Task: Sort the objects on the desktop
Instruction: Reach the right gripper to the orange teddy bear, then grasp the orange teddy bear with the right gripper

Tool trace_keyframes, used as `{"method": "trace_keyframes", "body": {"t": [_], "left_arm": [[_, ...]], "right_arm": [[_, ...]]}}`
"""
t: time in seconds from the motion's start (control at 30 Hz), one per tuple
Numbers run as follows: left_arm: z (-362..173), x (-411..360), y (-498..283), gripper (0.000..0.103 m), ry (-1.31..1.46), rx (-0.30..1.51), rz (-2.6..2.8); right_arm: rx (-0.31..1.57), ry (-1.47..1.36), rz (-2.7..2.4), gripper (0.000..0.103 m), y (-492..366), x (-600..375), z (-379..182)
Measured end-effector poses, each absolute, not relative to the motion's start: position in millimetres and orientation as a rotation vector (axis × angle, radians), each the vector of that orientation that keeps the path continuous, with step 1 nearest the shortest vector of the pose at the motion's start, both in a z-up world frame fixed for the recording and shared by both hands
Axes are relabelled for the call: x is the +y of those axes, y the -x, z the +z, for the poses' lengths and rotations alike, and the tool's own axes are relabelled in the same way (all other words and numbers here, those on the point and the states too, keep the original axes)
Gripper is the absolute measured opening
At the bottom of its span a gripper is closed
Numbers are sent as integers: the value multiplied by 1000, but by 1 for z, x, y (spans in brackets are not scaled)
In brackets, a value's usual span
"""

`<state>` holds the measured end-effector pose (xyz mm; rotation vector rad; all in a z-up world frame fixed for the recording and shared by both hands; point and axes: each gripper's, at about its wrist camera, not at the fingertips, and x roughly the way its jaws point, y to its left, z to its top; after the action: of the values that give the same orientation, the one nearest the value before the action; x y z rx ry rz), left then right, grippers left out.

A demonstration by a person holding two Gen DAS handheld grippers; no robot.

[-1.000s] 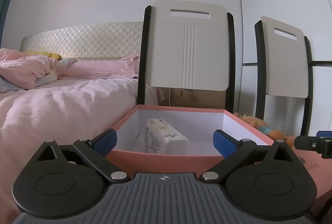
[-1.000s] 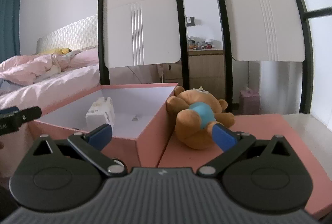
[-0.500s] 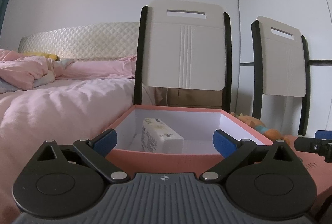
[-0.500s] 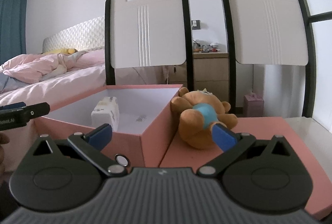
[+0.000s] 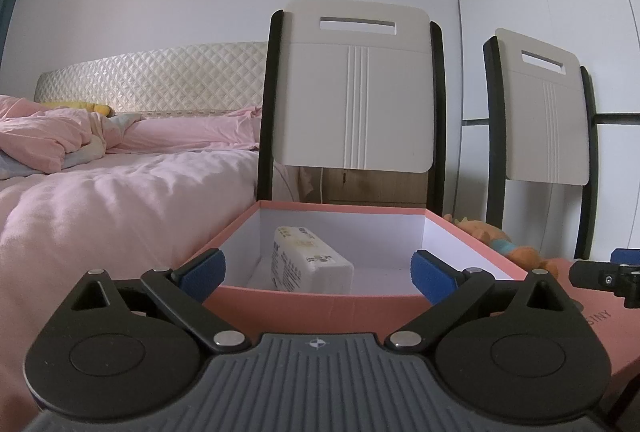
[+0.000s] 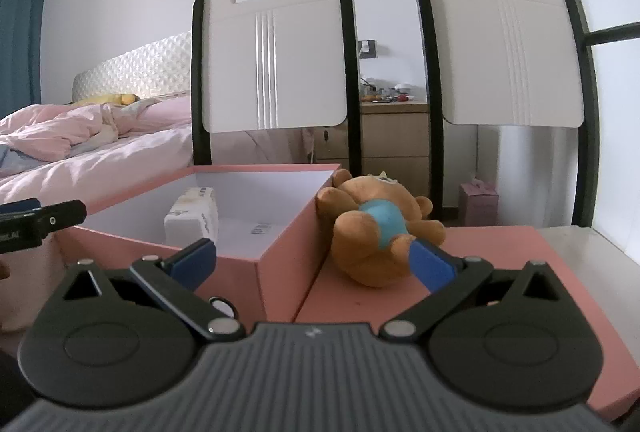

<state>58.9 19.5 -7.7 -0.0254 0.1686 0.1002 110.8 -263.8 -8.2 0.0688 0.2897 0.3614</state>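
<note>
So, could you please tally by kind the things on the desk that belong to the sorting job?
Pink box: 1
Pink lid, lying flat beside the box: 1
Tissue pack, inside the box: 1
Plush bear, lying on the lid: 1
Total: 4

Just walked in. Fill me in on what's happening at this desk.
A person holds two grippers, both open and empty. The left gripper faces the open pink box, where a white tissue pack already lies. The right gripper points at the brown teddy bear, which lies on the pink lid beside the box, not yet grasped.
</note>
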Motion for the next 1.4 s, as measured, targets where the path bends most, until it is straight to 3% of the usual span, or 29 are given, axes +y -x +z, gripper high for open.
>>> {"method": "trace_keyframes", "body": {"t": [0.6, 0.93, 1.3, 1.4], "left_arm": [[-7, 21, -57, 100, 46, 163, 99], [-7, 20, -57, 100, 45, 171, 95], [-8, 23, -61, 100, 47, 186, 91], [-8, 21, -60, 100, 51, 178, 91]], "right_arm": [[265, -122, 232, 103, -158, -284, 8], [578, -423, 209, 103, -273, -306, -18], [722, -563, 214, 102, -311, -299, -54], [720, -589, 235, 95, -313, -296, -57]]}}
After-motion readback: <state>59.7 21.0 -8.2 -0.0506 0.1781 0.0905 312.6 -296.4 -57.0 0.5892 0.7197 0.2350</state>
